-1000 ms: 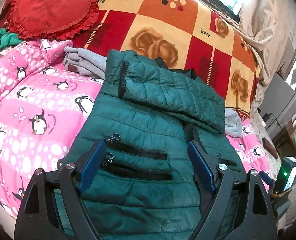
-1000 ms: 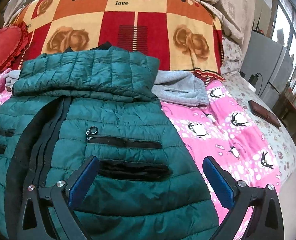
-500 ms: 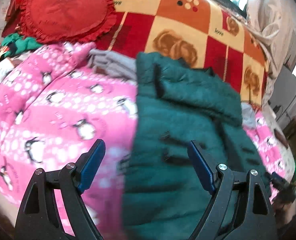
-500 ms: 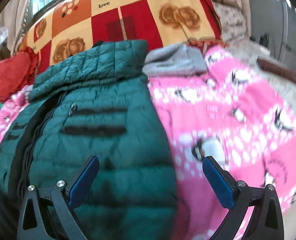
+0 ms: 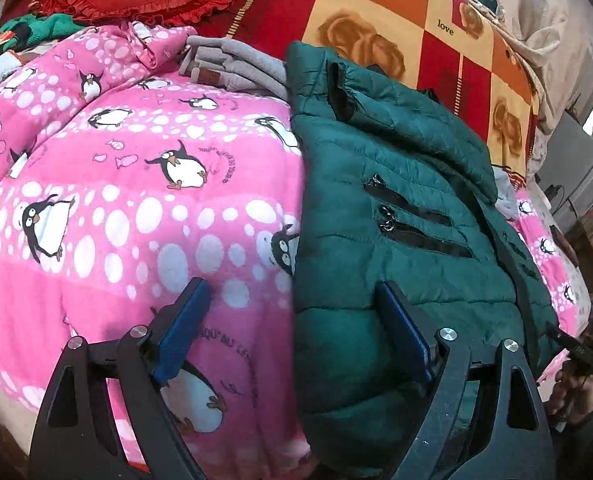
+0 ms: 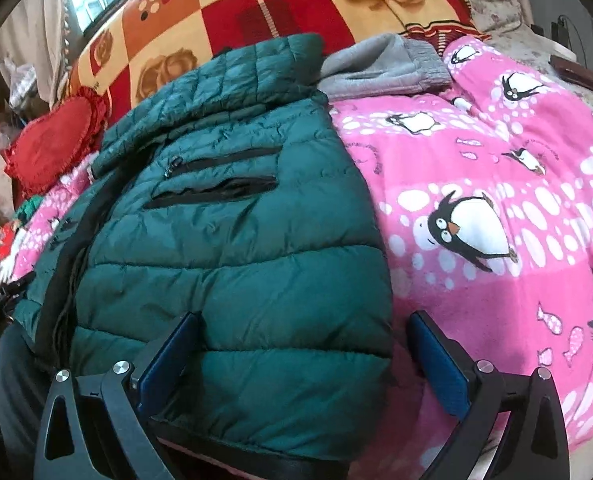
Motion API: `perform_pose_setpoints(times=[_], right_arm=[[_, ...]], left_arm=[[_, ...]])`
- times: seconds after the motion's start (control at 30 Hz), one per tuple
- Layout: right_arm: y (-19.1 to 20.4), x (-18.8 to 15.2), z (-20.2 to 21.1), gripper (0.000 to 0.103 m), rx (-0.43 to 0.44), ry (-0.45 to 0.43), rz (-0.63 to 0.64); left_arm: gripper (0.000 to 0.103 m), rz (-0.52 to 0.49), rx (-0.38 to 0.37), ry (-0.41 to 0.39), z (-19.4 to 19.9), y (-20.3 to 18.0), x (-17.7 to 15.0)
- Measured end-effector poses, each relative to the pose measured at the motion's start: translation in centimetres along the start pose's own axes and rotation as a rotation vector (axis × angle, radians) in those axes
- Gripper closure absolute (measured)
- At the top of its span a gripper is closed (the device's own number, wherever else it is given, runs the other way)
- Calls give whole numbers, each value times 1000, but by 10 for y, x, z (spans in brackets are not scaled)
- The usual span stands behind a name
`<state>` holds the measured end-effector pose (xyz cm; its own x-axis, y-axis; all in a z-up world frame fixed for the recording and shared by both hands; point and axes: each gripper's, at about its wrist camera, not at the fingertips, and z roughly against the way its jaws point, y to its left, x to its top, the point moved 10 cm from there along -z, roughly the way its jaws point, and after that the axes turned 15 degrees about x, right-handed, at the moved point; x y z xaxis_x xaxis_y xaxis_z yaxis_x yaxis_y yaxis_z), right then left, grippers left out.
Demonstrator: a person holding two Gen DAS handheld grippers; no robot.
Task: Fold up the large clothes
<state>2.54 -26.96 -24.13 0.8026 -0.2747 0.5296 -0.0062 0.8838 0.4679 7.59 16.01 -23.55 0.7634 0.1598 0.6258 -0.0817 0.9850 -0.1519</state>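
Green quilted puffer jacket point(image 6: 232, 248) is lying on the pink penguin blanket point(image 5: 136, 200); left gripper point(image 5: 292, 336), jaws just widening, and right gripper point(image 6: 304, 360) are both gaping, straddling its side edges.

The left gripper point(image 5: 292, 336) is hanging with jaws wide, just opened further, straddling the left edge of a green quilted jacket point(image 5: 396, 216) that is lying right of centre on a pink penguin blanket point(image 5: 128, 184); nothing is pressing its blue pads.

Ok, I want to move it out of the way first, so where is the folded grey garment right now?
The folded grey fleece garment lies at the far end of the pink penguin blanket, tucked under the green quilted jacket's top edge, before the rose-patterned blanket.
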Motion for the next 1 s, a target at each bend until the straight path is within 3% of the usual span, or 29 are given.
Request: perform_pose_setpoints(times=[0.07, 0.17, 0.2, 0.3, 0.33, 0.37, 0.47, 0.5, 0.63, 0.67, 0.8, 1.0], right_arm=[[-1, -1, 2, 0, 2, 8, -9], [-1, -2, 7, 0, 31, 7, -26], [2, -2, 8, 6, 48, 1, -23], [21, 0, 13, 22, 170, -16, 5], [26, 0, 13, 22, 200, -18, 12], [27, -1, 12, 22, 203, -11, 17], [24, -7, 3, 22, 198, 18, -2], [28, -5, 5, 22, 207, 10, 6], [47, 4, 12, 22, 252, -39, 69], [46, 2, 9, 22, 239, -27, 72], [34, -1, -4, 22, 217, -7, 27], [33, -4, -7, 17, 190, 2, 53]], left_arm=[[4, -25, 3, -2, -4, -2, -5], [4, -52, 17, 15, -3, -2, -7], [4, -35, 3, 22, -2, -3, -7], [5, -91, -167, 53, 12, -28, -14], [8, -110, -280, 94, 17, -44, -20], [8, -130, -323, 114, 20, -52, -24], [10, -169, -292, 111, 11, -53, -21], [16, -157, -283, 111, 8, -51, -18], [68, -121, -239, 68, 6, -40, -3], [70, -106, -244, 66, 6, -37, -2], [70, -144, -190, 67, 2, -39, -11], [43, -182, -159, 57, 2, -46, -19]])
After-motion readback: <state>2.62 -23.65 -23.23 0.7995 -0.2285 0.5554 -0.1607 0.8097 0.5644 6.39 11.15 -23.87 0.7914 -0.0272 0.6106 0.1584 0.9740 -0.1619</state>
